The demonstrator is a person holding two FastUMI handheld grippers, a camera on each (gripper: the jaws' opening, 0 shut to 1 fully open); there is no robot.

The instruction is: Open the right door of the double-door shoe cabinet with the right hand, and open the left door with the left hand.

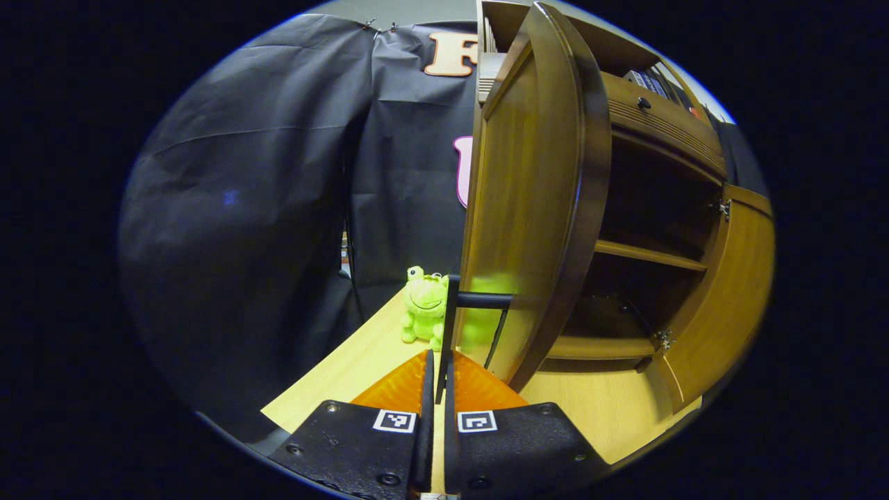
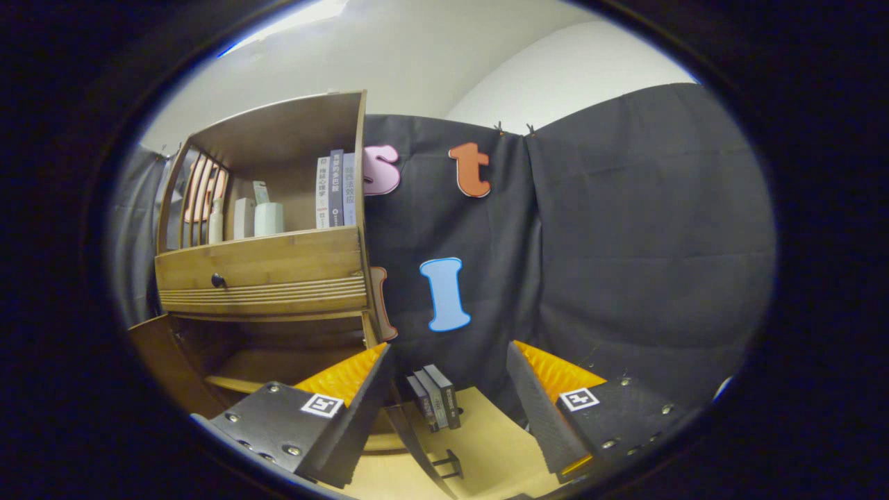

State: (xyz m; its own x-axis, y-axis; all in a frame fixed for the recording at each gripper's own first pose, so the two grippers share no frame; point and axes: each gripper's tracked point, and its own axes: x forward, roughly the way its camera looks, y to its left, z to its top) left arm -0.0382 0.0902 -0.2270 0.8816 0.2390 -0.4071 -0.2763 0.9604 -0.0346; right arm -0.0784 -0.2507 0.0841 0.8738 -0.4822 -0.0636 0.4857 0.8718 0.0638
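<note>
In the left gripper view the wooden shoe cabinet [image 1: 667, 125] has both doors swung out. Its left door [image 1: 535, 208] stands edge-on just ahead of me, and the right door [image 1: 722, 298] hangs open on the far side. My left gripper [image 1: 439, 378] is shut on the left door's black bar handle [image 1: 453, 305]. In the right gripper view my right gripper [image 2: 448, 389] is open and holds nothing. Below it the right door [image 2: 417, 444] shows edge-on with its handle [image 2: 448, 464], apart from the fingers. The left door [image 2: 163, 361] is at the lower left.
A green frog plush [image 1: 424, 305] sits on the wooden tabletop [image 1: 347, 368] left of the left door. Three books [image 2: 434, 396] stand on the table right of the cabinet. Books and bottles fill the top shelf [image 2: 278, 208] above a drawer [image 2: 264, 267].
</note>
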